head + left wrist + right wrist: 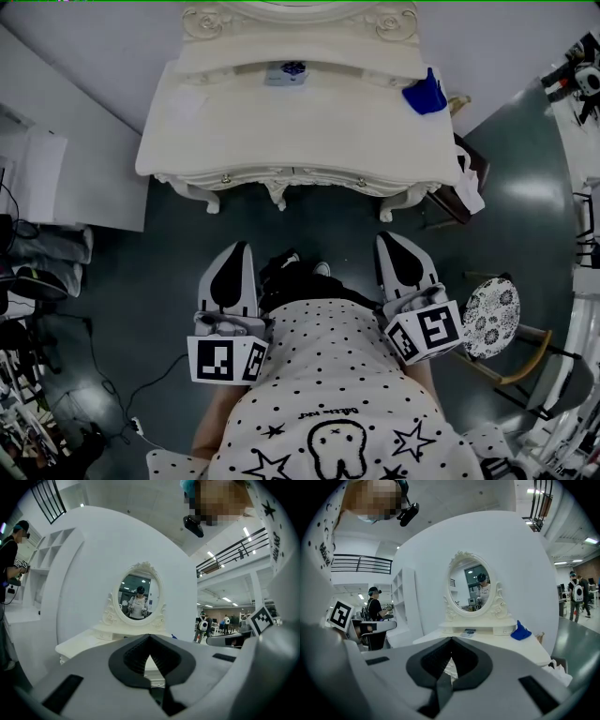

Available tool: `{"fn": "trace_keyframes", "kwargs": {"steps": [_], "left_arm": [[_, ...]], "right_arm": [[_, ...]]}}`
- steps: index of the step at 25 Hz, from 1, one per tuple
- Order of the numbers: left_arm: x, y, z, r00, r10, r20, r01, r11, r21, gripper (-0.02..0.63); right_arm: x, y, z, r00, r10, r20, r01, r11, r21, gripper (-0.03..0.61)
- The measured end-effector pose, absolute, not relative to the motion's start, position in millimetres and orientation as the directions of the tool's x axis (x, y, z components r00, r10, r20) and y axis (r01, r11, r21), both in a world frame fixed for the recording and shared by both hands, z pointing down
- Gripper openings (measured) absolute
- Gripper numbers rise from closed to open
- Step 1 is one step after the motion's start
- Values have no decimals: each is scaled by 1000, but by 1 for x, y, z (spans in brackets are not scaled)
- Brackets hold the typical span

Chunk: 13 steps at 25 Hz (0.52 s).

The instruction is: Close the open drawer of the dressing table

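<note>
The cream dressing table (281, 131) stands ahead of me, its oval mirror (138, 597) facing both gripper views. Two knobbed front drawers (225, 178) look flush with the table's front from above; I cannot tell which drawer is open. My left gripper (239, 246) and right gripper (392, 238) hang side by side in front of my body, well short of the table's front edge and touching nothing. In the left gripper view the left gripper (149, 637) is shut with nothing between its fingers, and the right gripper (451, 639) is shut and empty too.
A blue cloth (427, 97) lies at the table's back right, and a small item (286, 70) sits on the raised shelf under the mirror. A stool with a patterned cushion (490, 317) stands at my right. Cables and gear (28, 281) crowd the floor at left.
</note>
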State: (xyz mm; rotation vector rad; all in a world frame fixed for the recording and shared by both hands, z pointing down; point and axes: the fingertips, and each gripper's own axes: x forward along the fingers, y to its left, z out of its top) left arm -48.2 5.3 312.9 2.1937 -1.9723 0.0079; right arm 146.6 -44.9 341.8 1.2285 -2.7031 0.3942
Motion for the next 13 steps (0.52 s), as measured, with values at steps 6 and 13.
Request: {"fn": "trace_keyframes", "kwargs": {"steps": [6, 13], "left_arm": [[-47, 4, 314, 114, -984, 134, -985, -95, 142, 11], [-47, 4, 313, 113, -985, 128, -984, -93, 149, 11]], "right_arm": [[147, -47, 343, -657, -714, 241, -753, 634, -176, 9], [148, -47, 343, -656, -715, 240, -754, 632, -177, 9]]}}
